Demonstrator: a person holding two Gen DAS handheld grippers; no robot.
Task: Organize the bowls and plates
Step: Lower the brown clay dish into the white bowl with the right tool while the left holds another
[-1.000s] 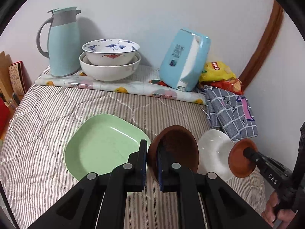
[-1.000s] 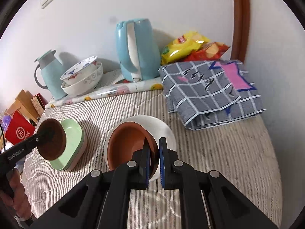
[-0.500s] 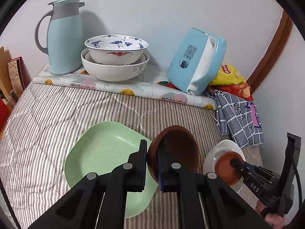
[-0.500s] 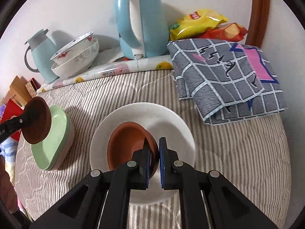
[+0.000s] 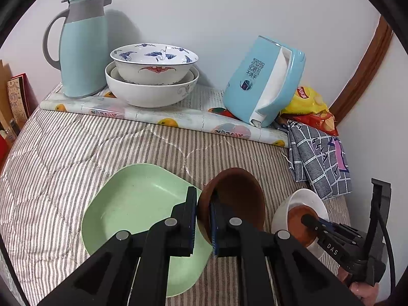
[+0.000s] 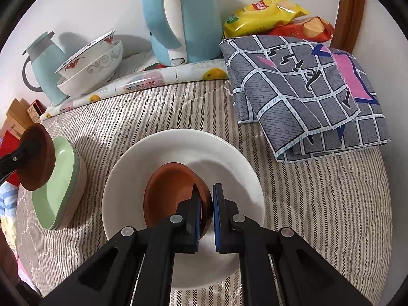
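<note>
The letters "DAS" are printed in white on the black right gripper [image 5: 309, 223], seen from the left wrist view. Dark Chinese characters are printed on the side of the blue kettle [image 5: 265, 83], too small to be read with certainty. A red logo is carried by the yellow snack bag [image 6: 262, 12]; its lettering cannot be made out.

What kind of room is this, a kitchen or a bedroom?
Probably a bedroom or small living room at home, not a real kitchen. The dishes sit on a striped quilt, like a bed cover, beside a thermos jug, an electric kettle and snack bags.
</note>
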